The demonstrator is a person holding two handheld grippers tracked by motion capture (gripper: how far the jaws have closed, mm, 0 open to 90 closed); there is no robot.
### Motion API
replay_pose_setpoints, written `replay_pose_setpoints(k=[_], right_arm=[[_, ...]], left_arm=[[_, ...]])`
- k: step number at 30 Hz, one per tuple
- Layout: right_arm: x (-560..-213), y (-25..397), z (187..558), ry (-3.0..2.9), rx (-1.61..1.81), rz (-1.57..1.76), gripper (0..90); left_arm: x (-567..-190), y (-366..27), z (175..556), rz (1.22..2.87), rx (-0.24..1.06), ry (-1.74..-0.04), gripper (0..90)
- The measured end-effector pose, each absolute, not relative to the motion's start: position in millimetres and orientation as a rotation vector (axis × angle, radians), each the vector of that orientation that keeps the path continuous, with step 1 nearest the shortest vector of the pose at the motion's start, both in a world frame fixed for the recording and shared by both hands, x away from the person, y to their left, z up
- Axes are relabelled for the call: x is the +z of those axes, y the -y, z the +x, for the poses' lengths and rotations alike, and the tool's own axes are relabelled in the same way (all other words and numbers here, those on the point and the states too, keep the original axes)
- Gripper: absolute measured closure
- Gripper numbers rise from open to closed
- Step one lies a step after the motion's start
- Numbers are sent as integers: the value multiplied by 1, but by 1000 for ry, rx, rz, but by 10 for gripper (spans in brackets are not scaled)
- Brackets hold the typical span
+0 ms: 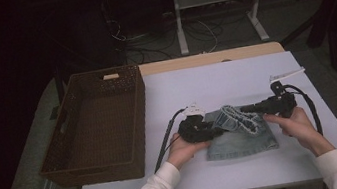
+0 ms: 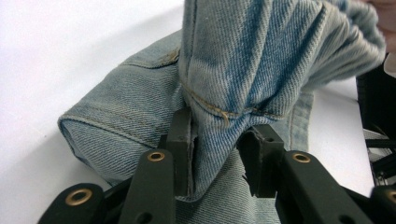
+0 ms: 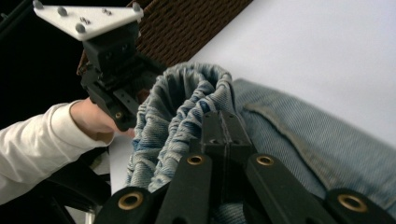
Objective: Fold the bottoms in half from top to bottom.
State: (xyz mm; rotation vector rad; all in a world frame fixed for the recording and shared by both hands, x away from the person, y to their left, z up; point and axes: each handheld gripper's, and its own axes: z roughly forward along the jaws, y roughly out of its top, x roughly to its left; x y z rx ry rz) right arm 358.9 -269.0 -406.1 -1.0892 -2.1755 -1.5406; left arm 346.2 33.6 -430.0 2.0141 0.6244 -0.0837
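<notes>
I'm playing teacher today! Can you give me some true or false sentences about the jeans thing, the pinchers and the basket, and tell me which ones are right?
1. Both grippers pinch the denim garment. True: the left gripper and the right gripper each clamp a fold.
2. The wicker basket holds the denim. False: the denim lies on the white table, beside the basket.
3. The basket is on the person's left. True.
4. The denim is red. False: it is faded blue.
</notes>
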Motion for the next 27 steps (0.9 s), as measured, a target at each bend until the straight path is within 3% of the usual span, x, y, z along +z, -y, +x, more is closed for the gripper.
replay_pose_setpoints(k=[6, 9, 20, 27], right_arm=[[-411, 274, 347, 2156, -1539, -1122, 890], [-411, 277, 343, 2146, -1550, -1134, 889], [-411, 274, 333, 2145, -1554, -1150, 889], [-409, 263, 331, 2172, -1550, -1119, 889]], left_arm=[[-421, -33, 344, 2056, -83, -606, 564], [-418, -37, 342, 2091, -98, -628, 439], [-419, -62, 339, 2043, -217, -694, 362], [-424, -73, 336, 2008, -254, -737, 366]])
